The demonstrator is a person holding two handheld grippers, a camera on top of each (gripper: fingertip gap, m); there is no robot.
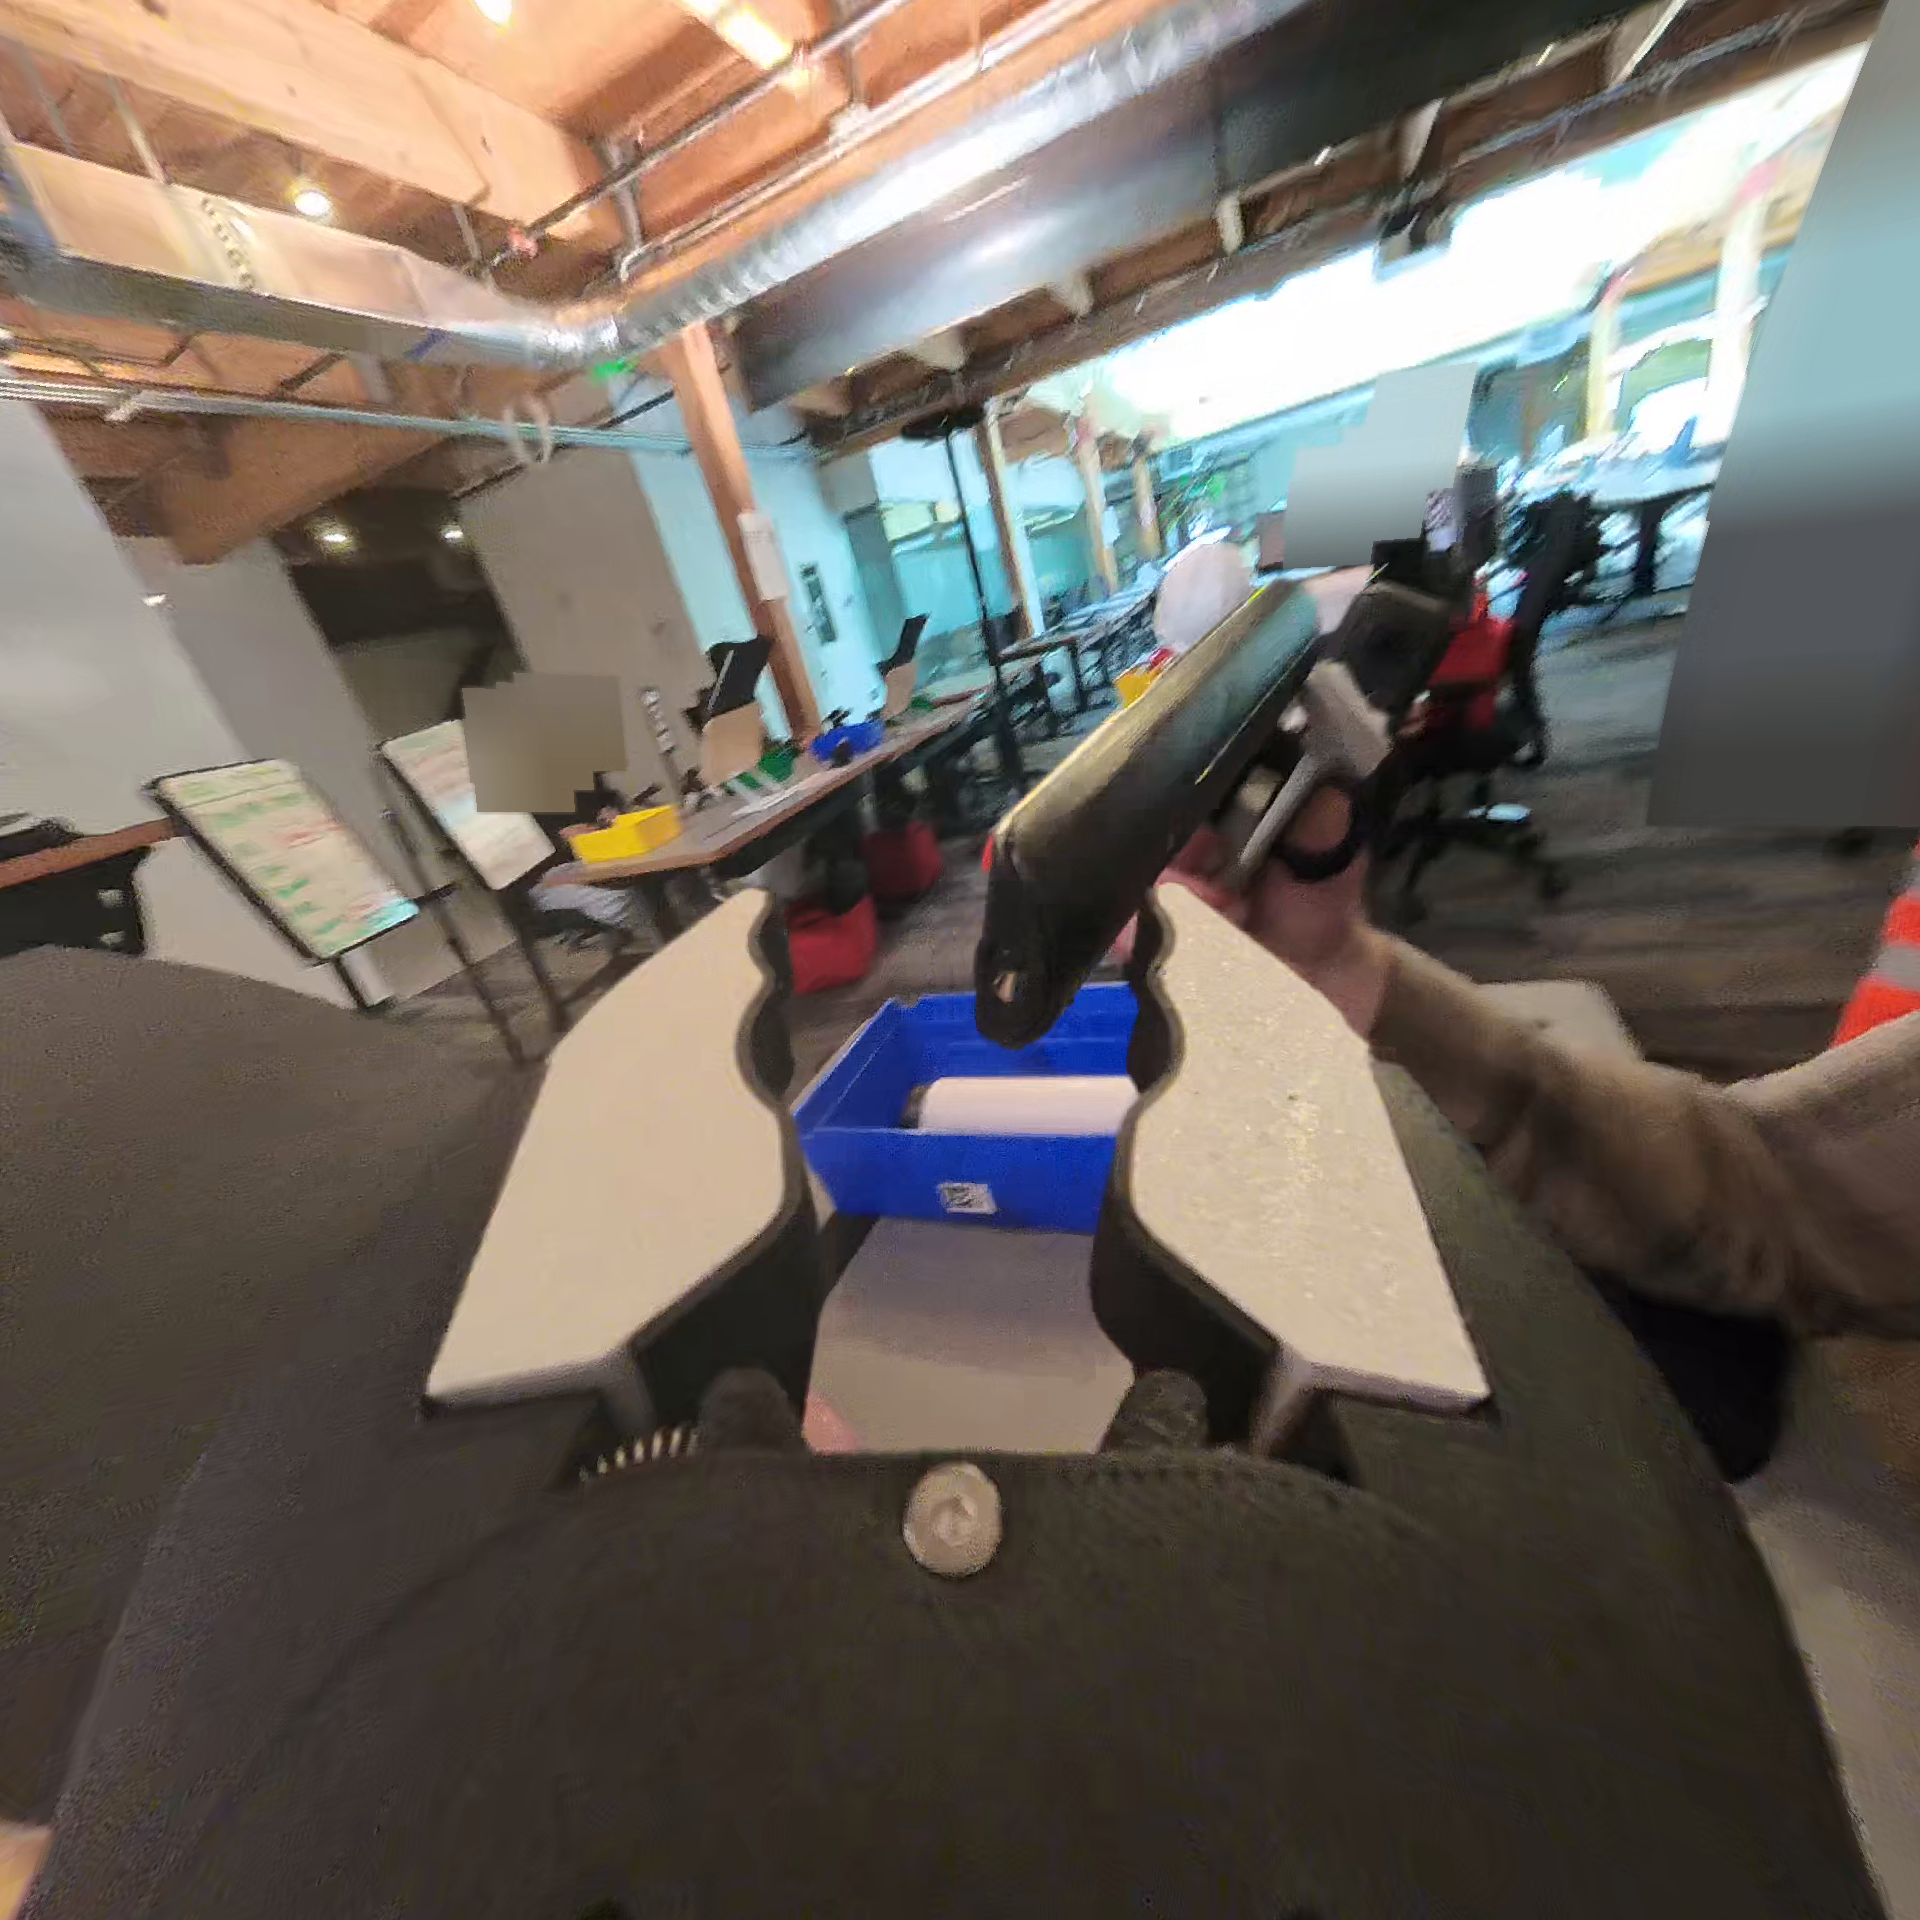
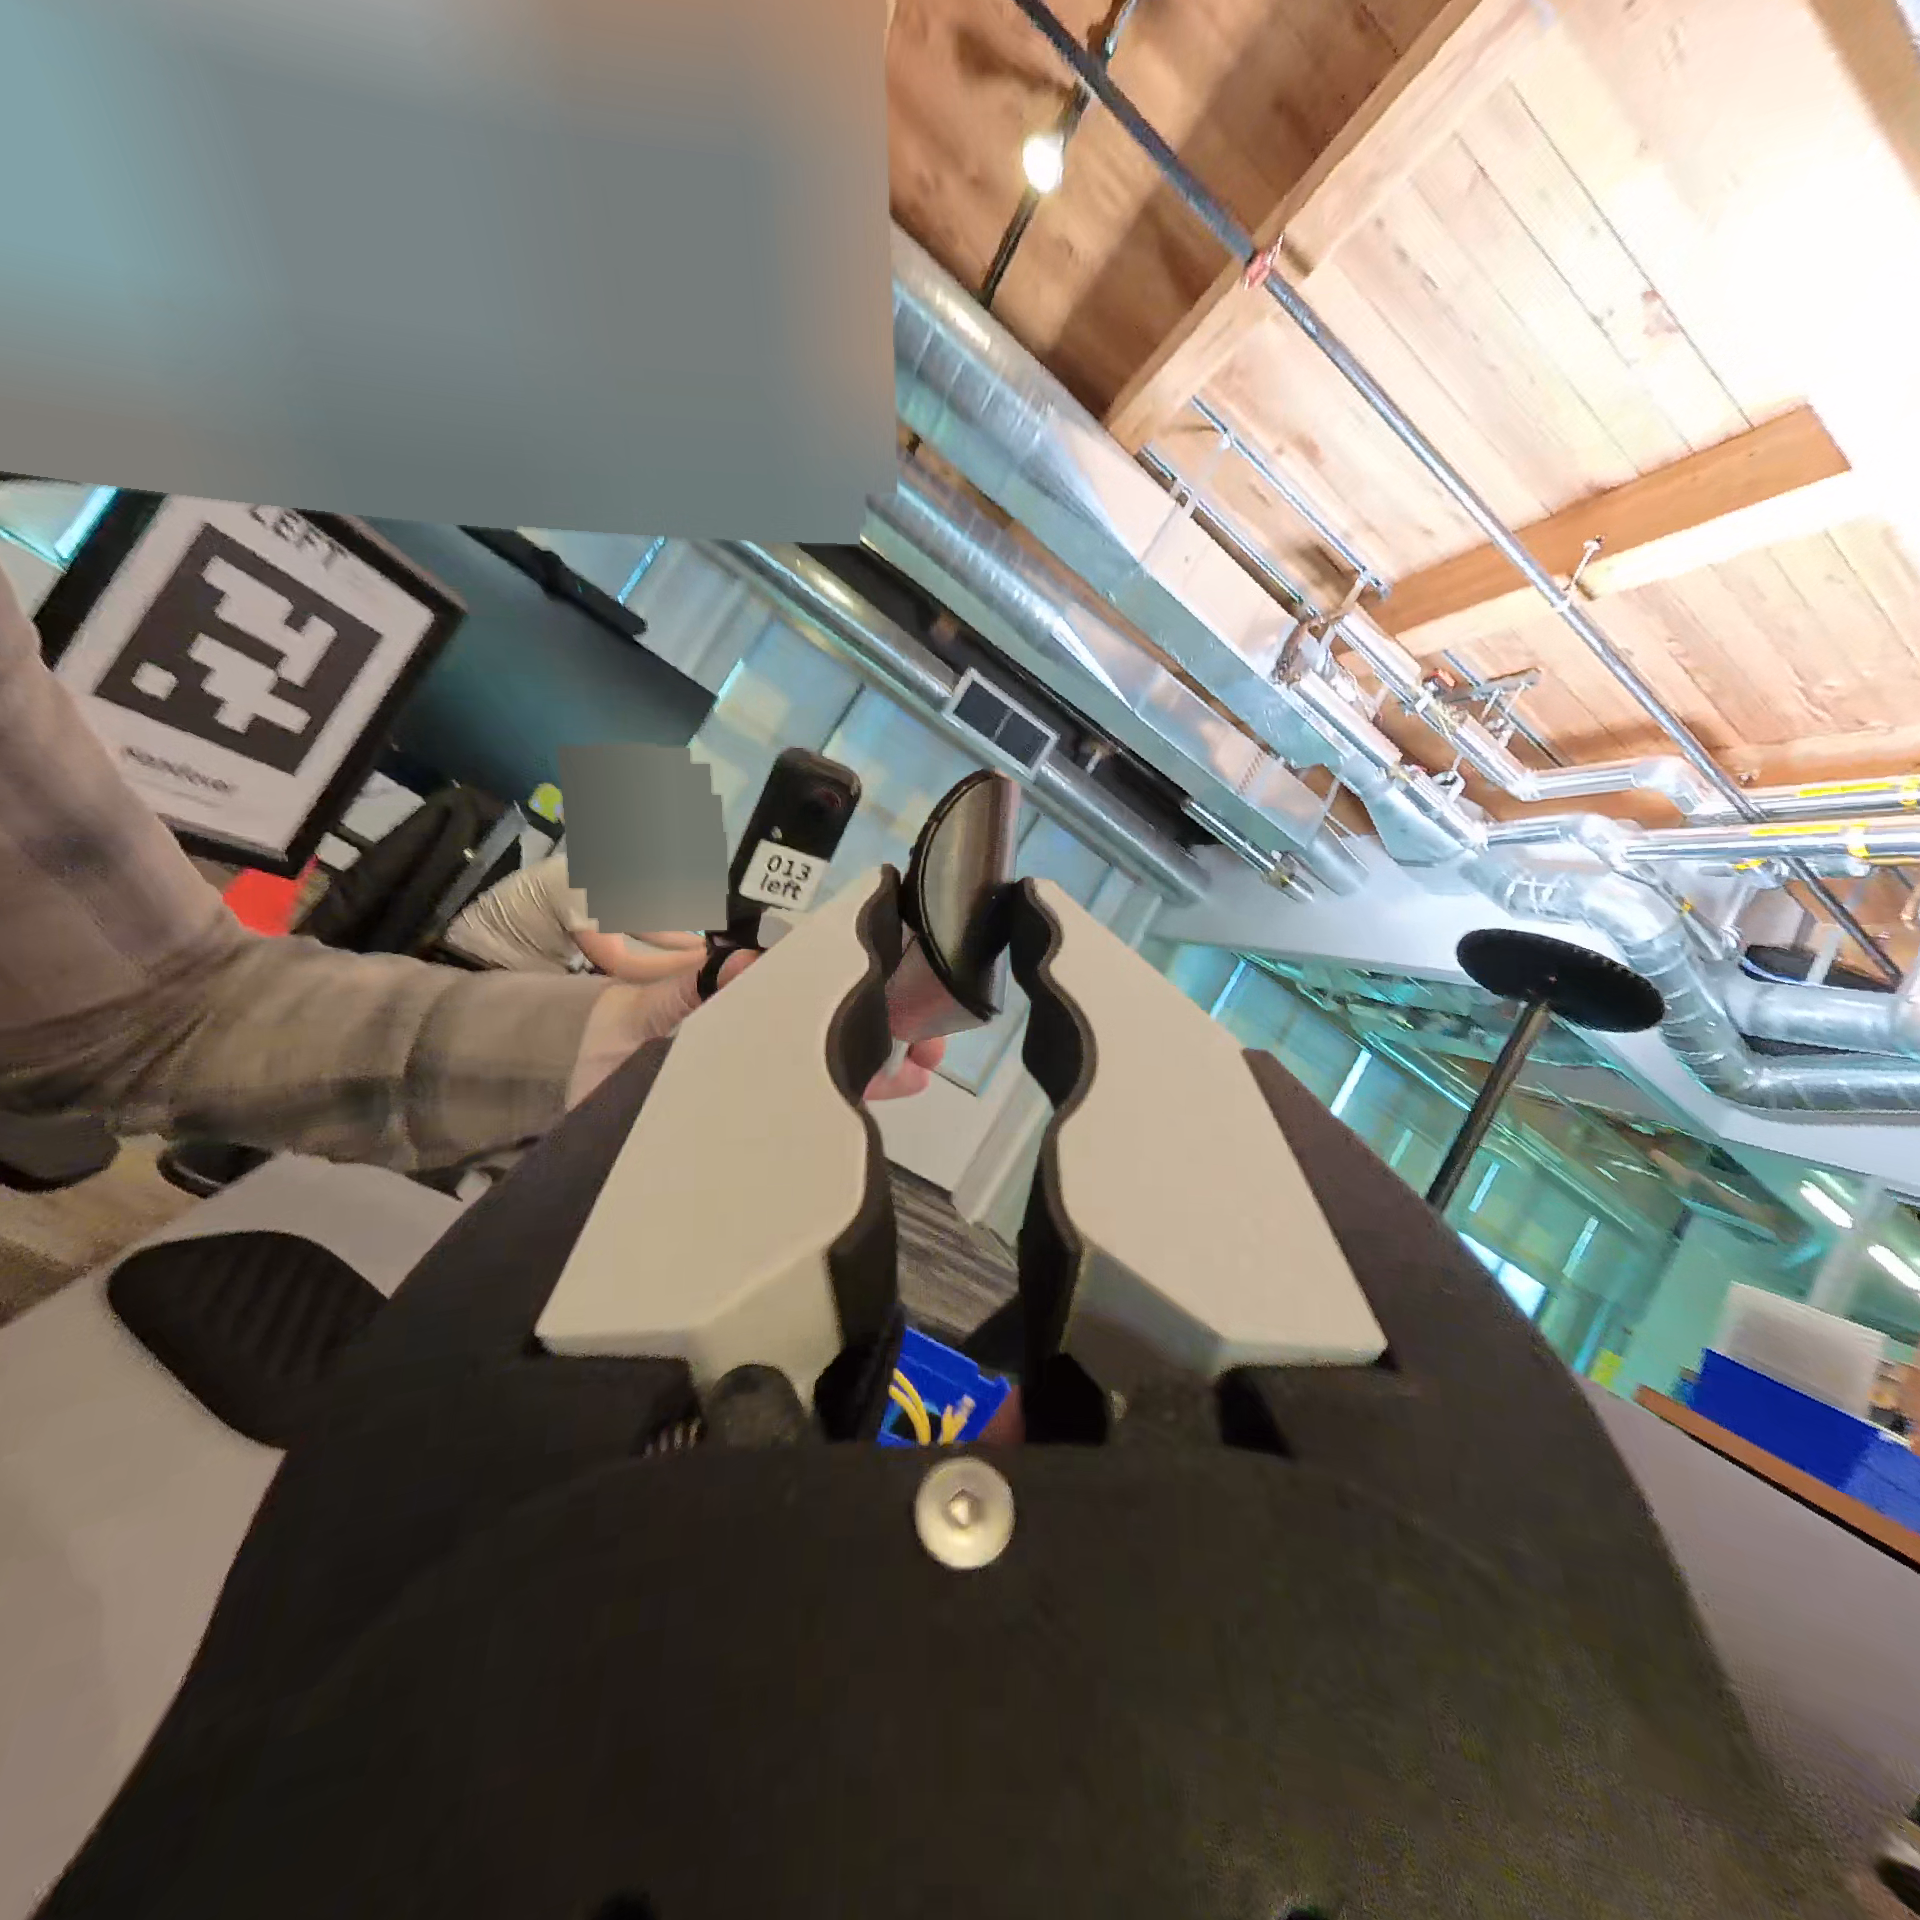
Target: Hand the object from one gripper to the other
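Note:
My right gripper (image 2: 956,904) is shut on a dark half-round object (image 2: 961,894), pinched at the fingertips and held up in the air. In the left wrist view the right gripper (image 1: 1143,769) comes in slanted from the upper right, held by a hand (image 1: 1299,914). Its dark tip lies between my left fingertips, and I cannot tell the object apart from it there. My left gripper (image 1: 961,904) is wide open and empty around that tip. In the right wrist view only the left gripper's camera (image 2: 805,821) shows; the rest is hidden behind my finger.
A blue bin (image 1: 935,1164) holding a white roll (image 1: 1029,1101) stands on a white surface below the grippers. A bin with yellow cables (image 2: 935,1392) shows under the right gripper. Long tables (image 1: 790,800), whiteboards (image 1: 291,852), office chairs (image 1: 1475,707) and an orange cone (image 1: 1886,966) stand farther off. Spacing between my two grippers at the tips: around 15 cm.

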